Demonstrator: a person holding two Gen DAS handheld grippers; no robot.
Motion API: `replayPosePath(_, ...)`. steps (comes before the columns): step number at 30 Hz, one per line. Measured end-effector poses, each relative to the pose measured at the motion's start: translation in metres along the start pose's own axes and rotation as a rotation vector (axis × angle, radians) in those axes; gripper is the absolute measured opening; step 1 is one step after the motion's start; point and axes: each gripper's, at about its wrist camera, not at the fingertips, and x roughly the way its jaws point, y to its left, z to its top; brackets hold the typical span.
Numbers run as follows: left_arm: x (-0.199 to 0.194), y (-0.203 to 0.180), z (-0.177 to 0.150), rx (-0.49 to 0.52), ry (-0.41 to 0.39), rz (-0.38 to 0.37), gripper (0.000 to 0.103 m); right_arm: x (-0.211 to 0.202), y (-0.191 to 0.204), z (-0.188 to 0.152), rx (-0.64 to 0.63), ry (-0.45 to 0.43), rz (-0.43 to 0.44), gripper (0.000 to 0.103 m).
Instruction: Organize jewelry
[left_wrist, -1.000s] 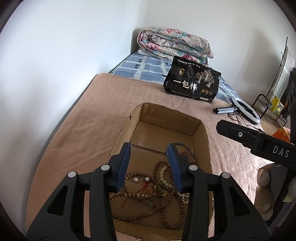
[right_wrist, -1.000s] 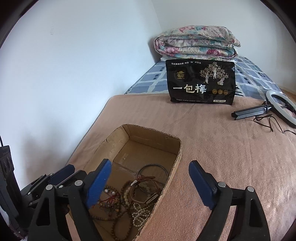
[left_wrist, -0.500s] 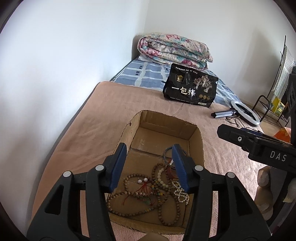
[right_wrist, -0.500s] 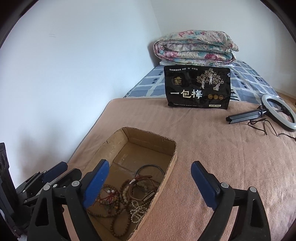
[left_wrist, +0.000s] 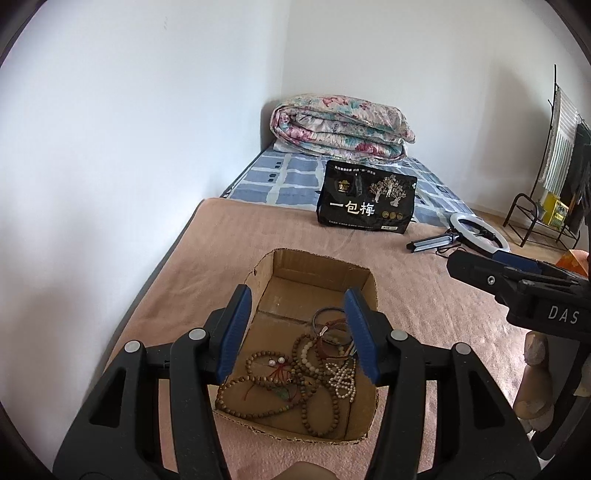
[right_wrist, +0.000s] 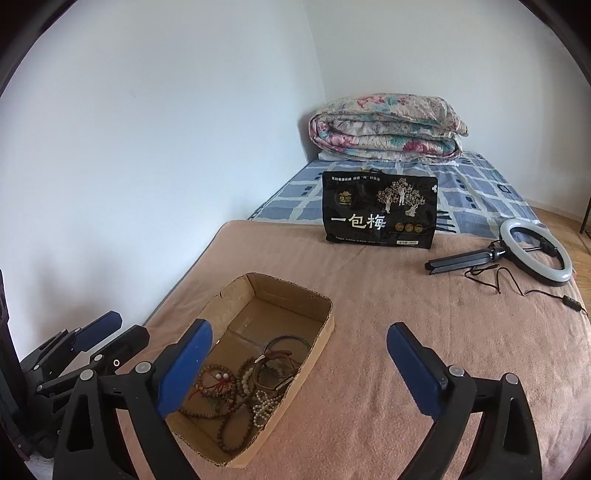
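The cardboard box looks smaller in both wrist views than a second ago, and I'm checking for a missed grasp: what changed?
Both claws have drawn up and back from the cardboard box. The left claw and right claw have just been opening, with nothing between their jaws. The bead strands lie in the box as before, and the black pouch and ring light have not moved.

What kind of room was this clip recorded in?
Most likely a bedroom. The work surface is a bed pushed against a white wall, with a folded floral quilt at its far end on a blue checked sheet. A cardboard box of bead bracelets lies on the blanket.
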Motion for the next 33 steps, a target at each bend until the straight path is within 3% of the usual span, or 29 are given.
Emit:
replayPosePath(1, -0.005, -0.003, 0.0, 0.005, -0.011, 0.006, 0.064, -0.006, 0.0, 0.0, -0.003, -0.009, -0.003, 0.101)
replayPosePath(6, -0.033, -0.015, 0.001, 0.027, -0.053, 0.026, 0.067, -0.032, -0.004, -0.003, -0.015, -0.042, -0.009, 0.103)
replayPosePath(10, -0.053, -0.023, 0.001, 0.032, -0.081, 0.026, 0.08, -0.051, -0.007, -0.009, -0.045, -0.06, -0.032, 0.103)
replayPosePath(26, -0.109, -0.059, -0.028, 0.083, -0.112, 0.031, 0.082, -0.098, -0.032, -0.042, -0.089, -0.072, -0.075, 0.103)
replayPosePath(30, -0.113, -0.063, -0.034, 0.083, -0.098, 0.02, 0.094, -0.104, -0.038, -0.052, -0.102, -0.07, -0.099, 0.103)
replayPosePath(33, -0.118, -0.067, -0.039, 0.092, -0.113, 0.029, 0.094, -0.109, -0.042, -0.06, -0.111, -0.067, -0.106, 0.103)
